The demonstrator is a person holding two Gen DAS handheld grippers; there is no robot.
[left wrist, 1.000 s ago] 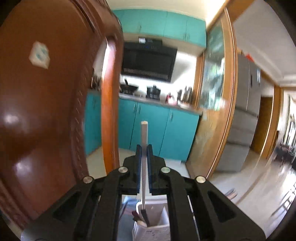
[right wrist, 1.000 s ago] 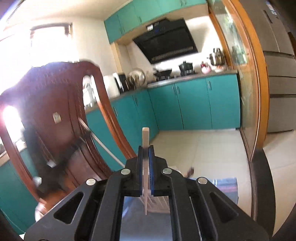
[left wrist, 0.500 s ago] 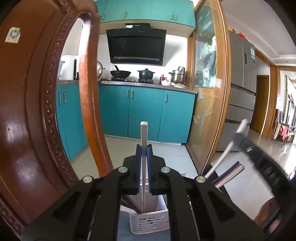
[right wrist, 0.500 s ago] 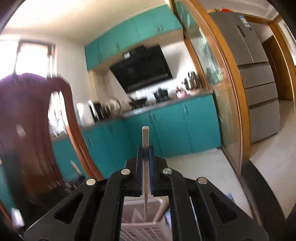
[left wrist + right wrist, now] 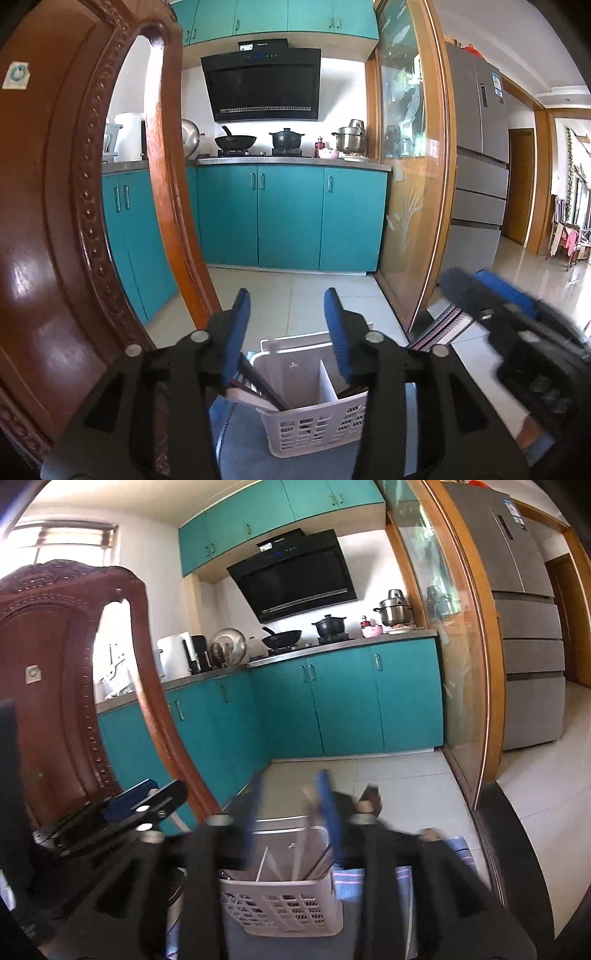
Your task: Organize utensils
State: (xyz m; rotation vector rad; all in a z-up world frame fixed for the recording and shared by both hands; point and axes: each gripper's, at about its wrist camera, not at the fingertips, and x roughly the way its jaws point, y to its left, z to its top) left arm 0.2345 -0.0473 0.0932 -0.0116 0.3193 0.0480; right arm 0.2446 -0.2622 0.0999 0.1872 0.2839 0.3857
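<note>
A white slotted utensil basket [image 5: 314, 424] with a white divider stands just below my left gripper [image 5: 288, 334], which is open and empty above it. Dark chopsticks and a pale flat stick [image 5: 251, 400] lean in its left compartment. In the right wrist view the same basket [image 5: 284, 904] holds several thin sticks, and my right gripper [image 5: 290, 814] is open and empty over it, blurred by motion. Each gripper shows in the other's view: the right one [image 5: 517, 325] and the left one [image 5: 140, 805].
A carved red-brown wooden chair back [image 5: 74, 221] rises close on the left. The basket rests on a blue cloth [image 5: 243, 439]. Teal kitchen cabinets [image 5: 288, 218], a glass sliding door [image 5: 410, 184] and a grey fridge [image 5: 528, 627] stand beyond.
Both grippers were shut on pale sticks and have opened over the basket. The sticks are no longer between the jaws. Both grippers have tilted and shifted towards the basket.
</note>
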